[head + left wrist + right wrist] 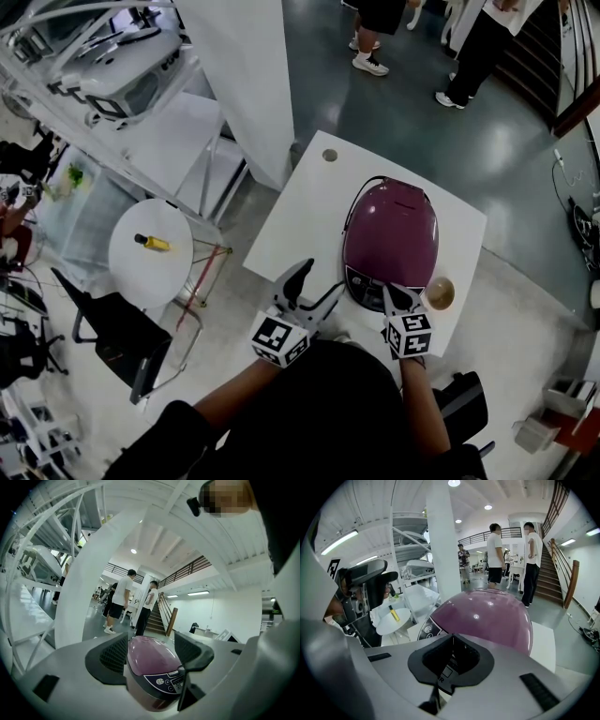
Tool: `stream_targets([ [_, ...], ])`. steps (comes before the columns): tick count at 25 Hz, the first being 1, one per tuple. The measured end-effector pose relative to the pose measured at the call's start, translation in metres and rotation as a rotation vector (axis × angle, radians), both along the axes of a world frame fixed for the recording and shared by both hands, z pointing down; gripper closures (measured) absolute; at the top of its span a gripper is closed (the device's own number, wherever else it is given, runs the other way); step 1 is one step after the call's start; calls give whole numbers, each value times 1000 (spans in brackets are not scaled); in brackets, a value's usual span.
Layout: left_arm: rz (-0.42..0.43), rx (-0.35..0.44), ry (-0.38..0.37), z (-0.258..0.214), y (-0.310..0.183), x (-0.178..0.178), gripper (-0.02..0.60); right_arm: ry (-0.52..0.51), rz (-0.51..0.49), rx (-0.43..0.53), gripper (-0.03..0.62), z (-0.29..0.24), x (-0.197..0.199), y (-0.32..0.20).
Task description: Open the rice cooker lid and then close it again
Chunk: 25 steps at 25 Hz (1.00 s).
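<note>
The left gripper (323,277), matte grey plastic with black ribbed pads, hangs over the near edge of the smooth white square bench (300,211), left of the cooker. Its jaws are spread and grip nothing; its own view only frames the cooker beyond the gap. The rice cooker (389,230) is a glossy plum egg-shaped dome with its lid down, standing toward the bench's near-right corner. Its long axis runs from near edge to far edge, with the dark control-panel end toward the person. The left gripper view shows that panel's pale buttons face-on, while the right gripper view catches only a sliver of them beside the shiny dome. The right gripper (401,296) points down at the panel end, jaws clenched together on nothing; contact cannot be told. Only the head view shows a small round tan cup (439,292) just right of the cooker.
</note>
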<state>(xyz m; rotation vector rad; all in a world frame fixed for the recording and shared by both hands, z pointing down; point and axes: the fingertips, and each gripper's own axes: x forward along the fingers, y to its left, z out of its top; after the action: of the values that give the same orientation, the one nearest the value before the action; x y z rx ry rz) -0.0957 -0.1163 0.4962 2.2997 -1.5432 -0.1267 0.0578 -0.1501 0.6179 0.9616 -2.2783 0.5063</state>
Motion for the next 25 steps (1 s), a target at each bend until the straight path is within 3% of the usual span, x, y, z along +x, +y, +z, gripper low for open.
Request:
stream_targets([
  [9,-2,13,-1,-1,1,-1,293,-6,21,1,592,-1,0,0],
  [16,-8,11,2,-1,1,-3,293,55,12,87,592,-1,-2,1],
  [25,2,2,11,5,8,0,293,72,29,98,594,0,-2,3],
])
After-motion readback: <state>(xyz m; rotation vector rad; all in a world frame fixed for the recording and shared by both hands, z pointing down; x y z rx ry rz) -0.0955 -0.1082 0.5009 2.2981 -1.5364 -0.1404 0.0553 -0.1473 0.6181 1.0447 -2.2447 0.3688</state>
